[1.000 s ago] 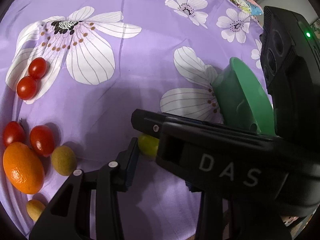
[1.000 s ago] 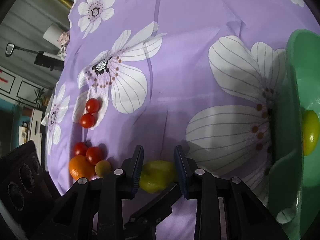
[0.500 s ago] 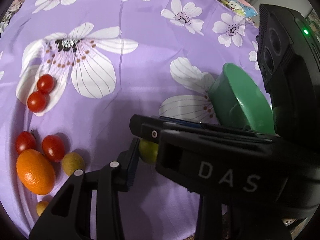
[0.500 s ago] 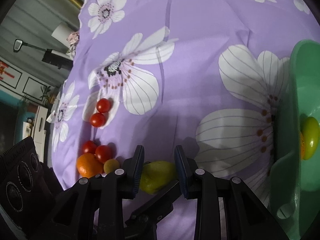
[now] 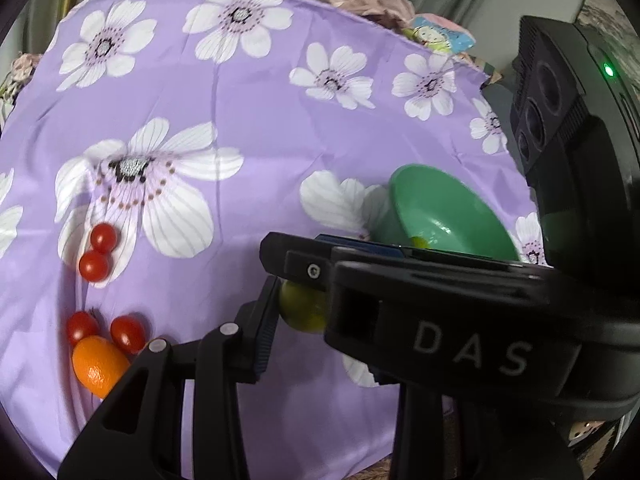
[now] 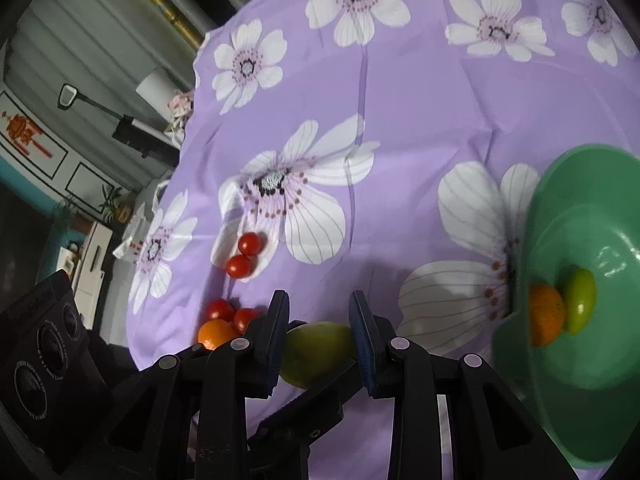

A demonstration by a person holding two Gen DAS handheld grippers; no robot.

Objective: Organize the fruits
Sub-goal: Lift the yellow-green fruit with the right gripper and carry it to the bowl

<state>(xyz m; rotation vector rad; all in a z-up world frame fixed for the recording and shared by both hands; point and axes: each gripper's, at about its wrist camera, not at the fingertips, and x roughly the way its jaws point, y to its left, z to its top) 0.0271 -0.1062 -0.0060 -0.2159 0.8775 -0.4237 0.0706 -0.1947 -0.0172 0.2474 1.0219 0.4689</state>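
A yellow-green fruit (image 6: 316, 348) is clamped between the blue pads of my right gripper (image 6: 318, 320), lifted off the purple cloth. In the left wrist view the same fruit (image 5: 300, 312) lies against the left finger's pad of my left gripper (image 5: 320, 308). The right gripper's body (image 5: 460, 344) hides the other left finger. At the right stands a green bowl (image 6: 532, 220) holding an orange (image 6: 546, 320) and a yellow-green fruit (image 6: 580, 304). On the cloth at the left lie a pair of cherry tomatoes (image 5: 98, 252), two more tomatoes (image 5: 128, 334) and an orange (image 5: 100, 364).
The flowered purple cloth (image 5: 248, 128) covers the whole table, with its far edge in view. Pink fabric and a colourful packet (image 5: 440, 36) lie beyond that edge. The left gripper's camera housing (image 6: 48, 364) fills the lower left of the right wrist view.
Both grippers have risen together with the yellow-green fruit, so the cloth looks farther off. The bowl's inside and the table's far edge have come into view.
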